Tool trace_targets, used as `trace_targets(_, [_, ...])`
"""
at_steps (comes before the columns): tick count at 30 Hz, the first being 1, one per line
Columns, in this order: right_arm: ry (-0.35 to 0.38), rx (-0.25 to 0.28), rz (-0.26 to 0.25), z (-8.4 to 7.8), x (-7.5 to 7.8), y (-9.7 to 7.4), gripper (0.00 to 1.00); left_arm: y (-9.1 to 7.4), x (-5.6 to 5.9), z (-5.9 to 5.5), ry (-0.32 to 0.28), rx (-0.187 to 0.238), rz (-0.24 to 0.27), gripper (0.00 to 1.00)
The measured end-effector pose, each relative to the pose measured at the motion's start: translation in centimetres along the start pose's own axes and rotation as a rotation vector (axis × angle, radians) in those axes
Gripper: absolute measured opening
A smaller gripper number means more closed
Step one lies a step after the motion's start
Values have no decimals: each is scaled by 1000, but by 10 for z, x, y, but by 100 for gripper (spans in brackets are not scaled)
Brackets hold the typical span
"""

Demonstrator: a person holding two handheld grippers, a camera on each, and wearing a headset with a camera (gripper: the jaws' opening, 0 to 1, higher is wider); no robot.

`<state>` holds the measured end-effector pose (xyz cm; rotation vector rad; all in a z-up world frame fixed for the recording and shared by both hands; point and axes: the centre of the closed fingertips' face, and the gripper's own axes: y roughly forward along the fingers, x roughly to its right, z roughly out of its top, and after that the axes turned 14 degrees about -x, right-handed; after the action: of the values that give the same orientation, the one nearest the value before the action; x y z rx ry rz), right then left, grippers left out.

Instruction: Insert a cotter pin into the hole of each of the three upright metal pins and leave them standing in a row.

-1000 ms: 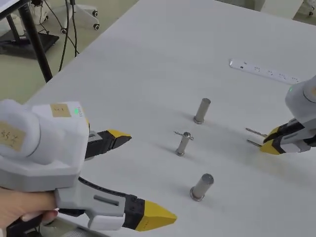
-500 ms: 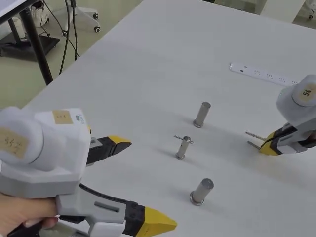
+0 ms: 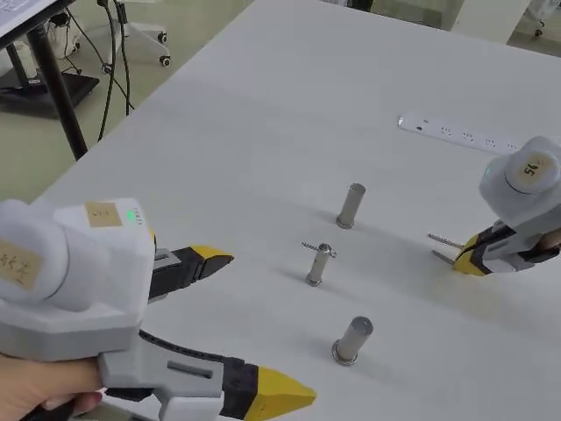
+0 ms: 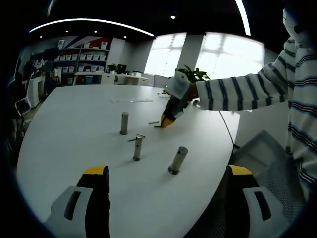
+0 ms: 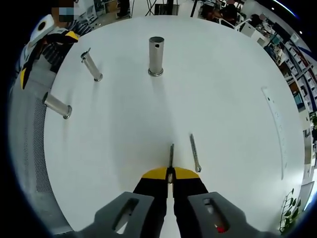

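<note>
Three metal pins stand upright in a row on the white table (image 3: 263, 114). The far pin (image 3: 351, 204) (image 5: 156, 55) shows an empty hole near its top. A cotter pin sits through the middle pin (image 3: 318, 263) (image 4: 137, 147). The near pin (image 3: 352, 339) (image 4: 177, 159) is bare. To their right, my right gripper (image 3: 459, 262) (image 5: 170, 173) rests low on the table, shut on a cotter pin (image 5: 171, 154). A loose cotter pin (image 5: 194, 152) (image 3: 443, 239) lies just beside it. My left gripper (image 3: 250, 329) (image 4: 167, 169) is open and holds nothing, left of the row.
A white power strip (image 3: 456, 134) lies at the far right of the table. The table's left edge runs close past my left gripper, with a black stand (image 3: 53, 74) and cables on the floor beyond. A striped sleeve (image 4: 237, 91) reaches over the table's right side.
The head camera has shifted slightly. The pins stand as before, and both grippers keep nearly the same places, the right one still shut on its cotter pin.
</note>
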<state>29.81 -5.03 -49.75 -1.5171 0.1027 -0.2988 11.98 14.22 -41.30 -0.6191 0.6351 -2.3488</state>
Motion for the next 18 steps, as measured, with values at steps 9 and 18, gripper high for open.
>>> trace_targets(9, [-12, 83, -33, 15, -1, -25, 0, -1, 1, 4, 3, -1, 3, 93])
trace_targets(18, [-66, 115, -117, 12, -8, -50, 0, 8, 5, 10, 7, -6, -15, 91])
